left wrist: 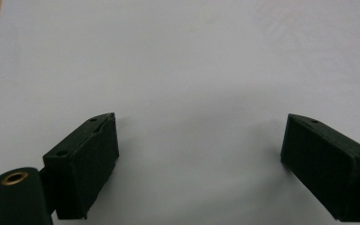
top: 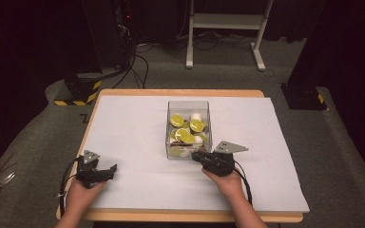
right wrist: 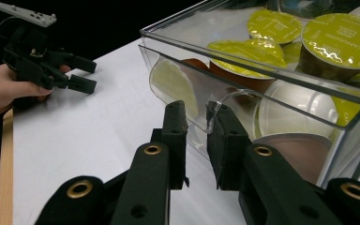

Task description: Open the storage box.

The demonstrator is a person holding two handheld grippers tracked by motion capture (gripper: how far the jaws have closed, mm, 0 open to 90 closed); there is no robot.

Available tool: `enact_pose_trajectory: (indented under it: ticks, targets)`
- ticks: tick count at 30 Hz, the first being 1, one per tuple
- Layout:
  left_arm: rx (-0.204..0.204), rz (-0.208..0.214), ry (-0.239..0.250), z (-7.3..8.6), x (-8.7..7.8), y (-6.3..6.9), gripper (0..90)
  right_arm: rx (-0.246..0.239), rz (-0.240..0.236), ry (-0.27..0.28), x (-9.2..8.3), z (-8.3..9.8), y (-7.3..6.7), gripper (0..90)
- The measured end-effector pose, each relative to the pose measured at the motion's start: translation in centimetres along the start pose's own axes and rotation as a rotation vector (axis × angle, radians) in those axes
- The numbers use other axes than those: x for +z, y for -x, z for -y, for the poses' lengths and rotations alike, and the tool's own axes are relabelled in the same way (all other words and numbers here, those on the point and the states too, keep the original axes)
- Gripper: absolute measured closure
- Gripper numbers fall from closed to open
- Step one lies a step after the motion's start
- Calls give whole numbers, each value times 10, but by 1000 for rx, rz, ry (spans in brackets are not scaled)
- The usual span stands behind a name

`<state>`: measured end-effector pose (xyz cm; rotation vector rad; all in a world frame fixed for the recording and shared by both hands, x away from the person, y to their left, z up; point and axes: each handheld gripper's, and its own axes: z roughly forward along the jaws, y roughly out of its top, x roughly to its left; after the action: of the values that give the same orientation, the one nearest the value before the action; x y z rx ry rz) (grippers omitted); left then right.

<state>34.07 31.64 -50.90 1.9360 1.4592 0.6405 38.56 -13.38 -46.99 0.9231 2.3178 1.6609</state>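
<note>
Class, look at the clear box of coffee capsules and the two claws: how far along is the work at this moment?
Done: little that shows; the capsules all lie inside the clear box, none out on the white sheet.
In hand: the right claw stands at the box's near wall, jaws almost shut, by a tab on it.
Left: whatever follows with box or capsules; the left claw waits open over bare sheet.

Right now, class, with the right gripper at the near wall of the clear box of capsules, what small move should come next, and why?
Probably ease the right gripper forward and close on the clear box. Its jaws stand nearly together at the near wall with a narrow gap, so no firm grip shows yet. The left gripper rests open on the white sheet, well clear of the box.
</note>
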Motion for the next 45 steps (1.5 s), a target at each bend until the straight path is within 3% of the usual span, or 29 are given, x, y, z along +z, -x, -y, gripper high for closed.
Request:
enact_pose_trajectory:
  ticks: [15, 45]
  targets:
    - [0, 0, 0, 0, 0, 0, 116, -5, 6, -3, -9, 4, -7, 807]
    - [0, 0, 1, 0, 0, 0, 116, -6, -45, -11, -30, 19, -31, 828]
